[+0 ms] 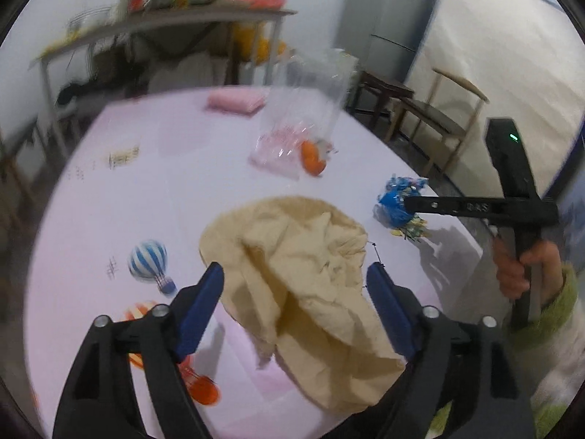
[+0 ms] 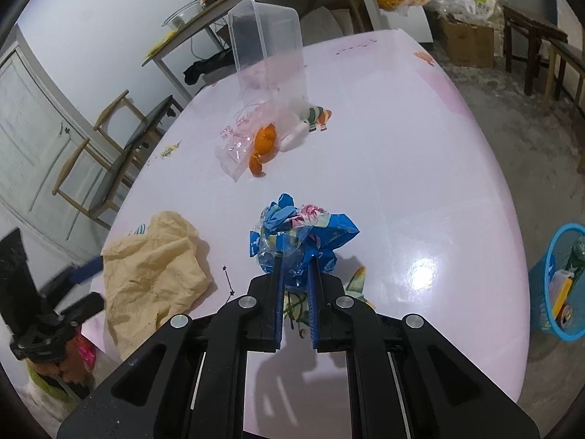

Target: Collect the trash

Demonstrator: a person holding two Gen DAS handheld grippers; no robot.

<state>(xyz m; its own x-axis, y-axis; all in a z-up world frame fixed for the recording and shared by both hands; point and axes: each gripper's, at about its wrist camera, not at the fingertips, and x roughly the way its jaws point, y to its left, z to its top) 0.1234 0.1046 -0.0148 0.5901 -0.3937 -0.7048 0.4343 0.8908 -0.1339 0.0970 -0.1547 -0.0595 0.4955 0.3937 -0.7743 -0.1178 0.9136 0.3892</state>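
Where each thing sits and why, as the two wrist views show it:

Right gripper (image 2: 295, 256): its jaws are pinched together on the blue wrapper (image 2: 292, 234), gripping the crumpled lower part so the bundle keeps together; it looks ready to be carried off.

Blue wrapper: at the tips of the right gripper, low over the pink desk (image 2: 402, 168); whether it is lifted clear I cannot tell.

Blue bin (image 2: 544, 281): on the floor, off to the right of the right gripper and beside the desk edge, already holding rubbish; probably where the wrapper belongs.

Left gripper (image 1: 295, 285): jaws spread wide, one on each side of the beige cloth (image 1: 310, 274), pads not pressing it; nothing is gripped.

Beige cloth: crumpled on the desk directly ahead of the left gripper, left of the right one.

Further trash: orange peel (image 2: 263, 142) and a clear bag (image 2: 237, 142) lie beyond both grippers by a clear tub (image 2: 267, 36), untouched, so collecting is far from finished.
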